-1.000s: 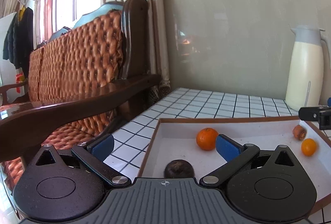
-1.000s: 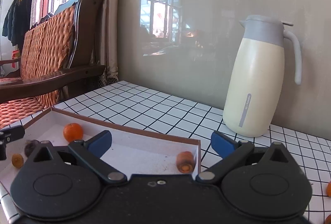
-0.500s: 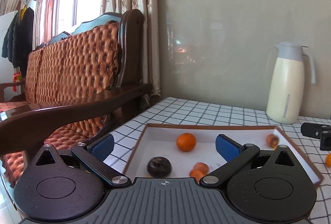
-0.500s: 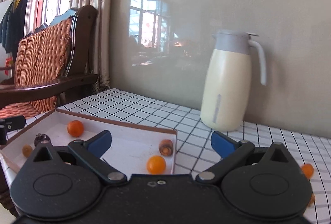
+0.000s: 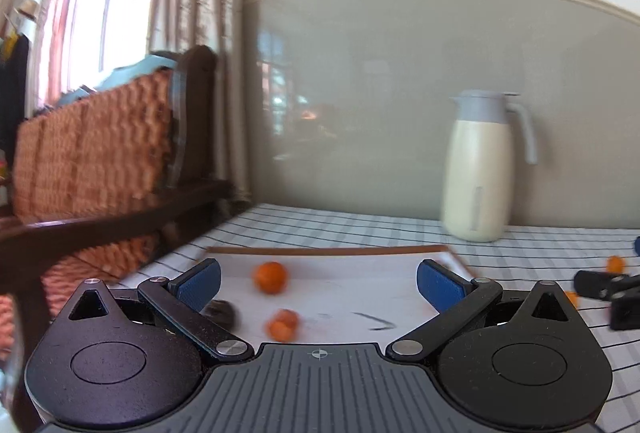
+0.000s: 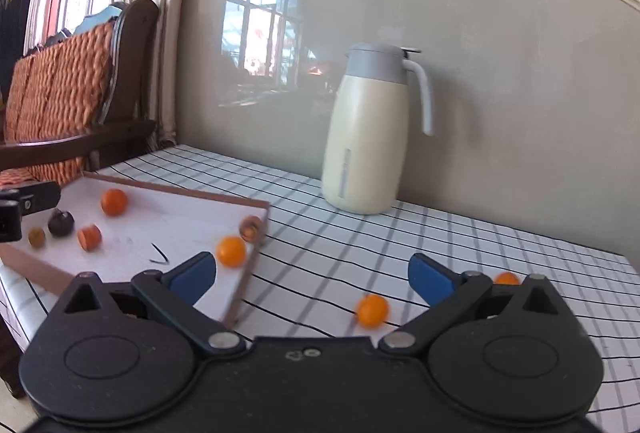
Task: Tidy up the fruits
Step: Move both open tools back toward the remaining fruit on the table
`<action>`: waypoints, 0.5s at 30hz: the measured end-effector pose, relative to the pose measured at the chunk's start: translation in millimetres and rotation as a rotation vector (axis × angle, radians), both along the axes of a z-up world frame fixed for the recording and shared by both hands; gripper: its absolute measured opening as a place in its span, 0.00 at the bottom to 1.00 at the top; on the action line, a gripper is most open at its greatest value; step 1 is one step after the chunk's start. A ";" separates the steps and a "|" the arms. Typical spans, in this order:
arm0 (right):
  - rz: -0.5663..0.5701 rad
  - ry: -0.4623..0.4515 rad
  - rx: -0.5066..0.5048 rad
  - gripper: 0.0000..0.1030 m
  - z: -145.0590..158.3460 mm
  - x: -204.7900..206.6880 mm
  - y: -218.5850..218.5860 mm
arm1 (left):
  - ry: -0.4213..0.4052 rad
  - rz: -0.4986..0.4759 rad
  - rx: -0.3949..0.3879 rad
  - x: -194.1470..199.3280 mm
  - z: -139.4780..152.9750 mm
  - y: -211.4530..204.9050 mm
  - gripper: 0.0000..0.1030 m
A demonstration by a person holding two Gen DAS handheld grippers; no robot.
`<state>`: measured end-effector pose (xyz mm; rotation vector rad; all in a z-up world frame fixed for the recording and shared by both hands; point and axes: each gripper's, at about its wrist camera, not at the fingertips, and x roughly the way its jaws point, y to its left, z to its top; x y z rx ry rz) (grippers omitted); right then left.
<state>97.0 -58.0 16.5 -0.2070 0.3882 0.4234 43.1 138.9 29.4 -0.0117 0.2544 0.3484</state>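
The jaws of the right gripper (image 6: 312,275) stand wide apart and hold nothing, and between them, a little ahead on the worktop, lies a small round orange fruit (image 6: 372,310); a second small orange fruit (image 6: 506,278) shows just behind the right blue pad. The jaws of the left gripper (image 5: 318,279) are also spread and empty, and they look over the shallow white tray with a brown rim (image 5: 332,251). In this tray several fruits are lying apart from each other: a round orange mandarin (image 6: 114,202) near the far side, a dark purple round fruit (image 6: 61,222), a cut orange piece (image 6: 89,237), a small brownish fruit (image 6: 36,236), another round orange fruit (image 6: 231,251) close to the right rim, and a brownish cut piece (image 6: 250,226) in the far right corner. The step in hand seems to be the fetching of the loose fruits that are outside the tray, with the right gripper turned toward them. The next move probably calls for lowering the right gripper until the nearest fruit sits between the pads, then closing gently, because so round a fruit may roll away on the checked white tablecloth (image 6: 460,245). The tall cream thermos jug with a grey lid (image 6: 370,129) stands near the wall, well apart from the fruits, so it should not disturb the reach. The left view is blurred, so fine details there cannot be told.
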 end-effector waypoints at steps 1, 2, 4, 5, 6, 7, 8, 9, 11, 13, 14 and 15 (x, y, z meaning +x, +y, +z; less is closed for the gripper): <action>-0.005 0.000 -0.001 0.94 0.6 -0.5 -4.8 | -0.002 -0.016 0.009 0.8 -0.2 -7.1 1.00; -0.011 0.001 -0.001 0.94 1.0 -0.8 -10.0 | -0.004 -0.036 0.021 2.3 -0.6 -14.4 1.00; -0.022 0.003 -0.002 0.94 0.8 -1.9 -21.4 | -0.004 -0.078 0.041 4.0 -1.3 -28.7 1.00; -0.027 0.007 -0.004 0.94 0.5 -2.1 -26.4 | 0.004 -0.098 0.051 5.6 -2.0 -35.9 1.00; -0.030 0.010 -0.007 0.94 -0.2 -2.5 -31.8 | 0.012 -0.121 0.058 7.2 -2.5 -42.2 1.00; -0.034 0.011 -0.012 0.94 -0.7 -3.4 -35.9 | 0.017 -0.141 0.061 8.9 -2.5 -47.7 1.00; -0.040 0.011 -0.018 0.94 -1.3 -3.8 -39.7 | 0.019 -0.154 0.062 9.9 -2.1 -53.1 1.00; -0.046 0.009 -0.024 0.94 -1.6 -4.4 -43.4 | 0.021 -0.165 0.058 11.0 -1.5 -57.5 1.00; -0.058 0.008 -0.028 0.94 -2.0 -5.3 -50.5 | 0.033 -0.192 0.022 13.8 0.9 -62.7 1.00; -0.070 0.015 -0.021 0.94 -2.7 -5.3 -59.6 | 0.032 -0.193 0.004 14.7 1.9 -68.7 1.00; -0.075 0.018 -0.018 0.94 -2.9 -5.1 -64.3 | 0.035 -0.194 0.008 15.7 1.6 -72.1 1.00; -0.082 0.021 -0.018 0.94 -3.3 -4.8 -68.5 | 0.040 -0.196 0.010 17.2 0.9 -75.2 1.00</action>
